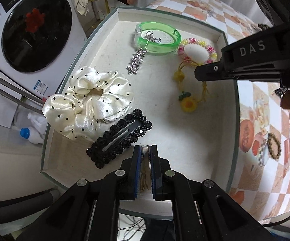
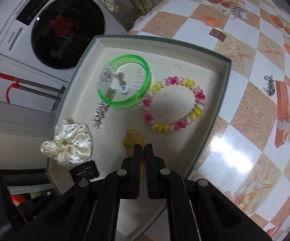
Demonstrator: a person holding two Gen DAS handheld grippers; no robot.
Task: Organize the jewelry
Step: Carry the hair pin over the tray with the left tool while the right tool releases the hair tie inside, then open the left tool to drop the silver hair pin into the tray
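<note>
Checkered, shell-printed surface [image 2: 243,46] carries a shallow white tray [image 1: 68,76] beside a washing machine [image 2: 50,26]. Inside lie a dotted cream scrunchie [image 1: 88,102], a green bangle [image 1: 157,38], a pink-yellow bead bracelet [image 2: 173,104] and a black clip [image 1: 121,136]. Left claw [image 1: 145,150] pinches a slim tan clip; right claw [image 2: 143,148] grips a yellow cord bracelet [image 1: 187,98].

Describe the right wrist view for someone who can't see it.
The right gripper, its two fingers shut on a yellow cord bracelet, hangs over a shallow tray. Inside lie a pink-and-yellow beaded bracelet, a green bangle, a polka-dot scrunchie and a star hair clip.
</note>
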